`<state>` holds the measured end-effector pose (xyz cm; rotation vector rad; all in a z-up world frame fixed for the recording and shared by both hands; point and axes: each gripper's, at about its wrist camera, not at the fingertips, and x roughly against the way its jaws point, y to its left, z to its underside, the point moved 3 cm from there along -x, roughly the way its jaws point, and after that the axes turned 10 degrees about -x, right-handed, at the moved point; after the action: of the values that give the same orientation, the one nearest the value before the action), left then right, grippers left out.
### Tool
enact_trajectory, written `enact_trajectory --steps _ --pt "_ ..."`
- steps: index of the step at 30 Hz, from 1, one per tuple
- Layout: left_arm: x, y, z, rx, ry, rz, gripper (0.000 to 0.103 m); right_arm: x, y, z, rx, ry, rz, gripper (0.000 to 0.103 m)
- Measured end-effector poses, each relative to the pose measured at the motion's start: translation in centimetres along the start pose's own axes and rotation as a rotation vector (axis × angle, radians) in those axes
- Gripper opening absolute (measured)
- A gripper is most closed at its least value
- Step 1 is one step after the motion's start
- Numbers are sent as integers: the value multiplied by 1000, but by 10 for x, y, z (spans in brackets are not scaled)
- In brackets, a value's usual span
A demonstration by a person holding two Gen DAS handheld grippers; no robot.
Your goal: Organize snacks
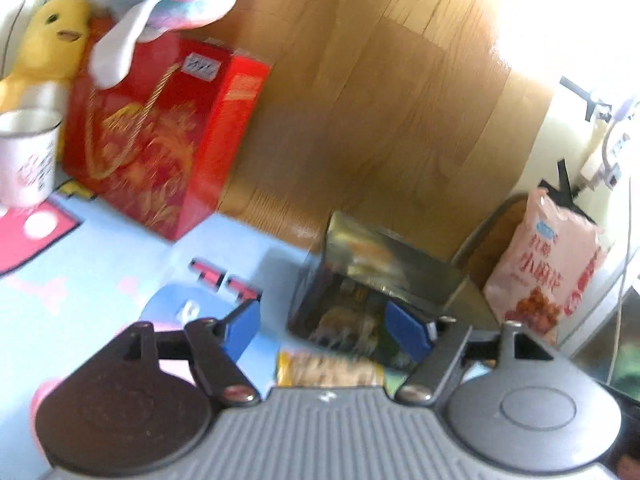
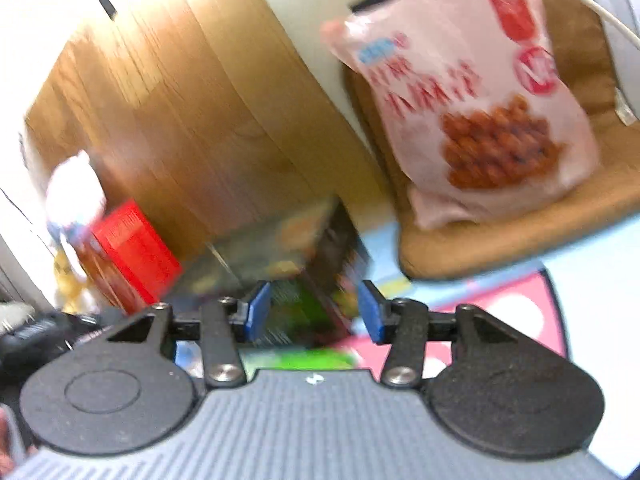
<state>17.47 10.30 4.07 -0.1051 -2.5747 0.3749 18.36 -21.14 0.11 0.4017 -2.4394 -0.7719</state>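
Trouble could come if the left gripper (image 1: 326,326) and right gripper (image 2: 314,312), both with jaws parted and empty, close askew on the dark snack box (image 1: 376,280) lying on the blue mat (image 1: 120,248) and tip it.

We see a light blue play mat (image 1: 120,256) with pink and red cartoon patterns; it carries most of the things. Behind it there is a wooden surface (image 1: 360,100), but we cannot tell if it is a floor or a panel. On the mat stands a red gift box (image 1: 160,136) with golden ornaments. Just beside it, at the left, stands a white enamel mug (image 1: 28,156). A dark snack box (image 1: 360,280) lies on the mat, near its far edge. A brown cushion (image 2: 500,240) also lies on the mat, and a pink snack bag (image 2: 480,100) stands on this cushion.
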Motion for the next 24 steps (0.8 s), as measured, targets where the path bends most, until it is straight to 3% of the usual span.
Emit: enact_trajectory --steps 2,5,8,11,20,24 --pt "7 -1 15 -13 27 8 72 -2 -18 7 -46 47 44 53" --pt "16 -6 38 -54 60 16 72 -10 -32 27 -132 148 43 53" --pt "27 -11 54 -95 65 18 72 -6 -9 44 -14 139 53 53" --pt "39 -7 63 -107 45 1 72 -8 4 62 4 185 -1 54" --pt "62 22 73 -36 6 -17 75 2 59 122 241 283 -145 56" --pt "67 29 78 -35 0 -19 75 25 72 133 345 258 -180 56"
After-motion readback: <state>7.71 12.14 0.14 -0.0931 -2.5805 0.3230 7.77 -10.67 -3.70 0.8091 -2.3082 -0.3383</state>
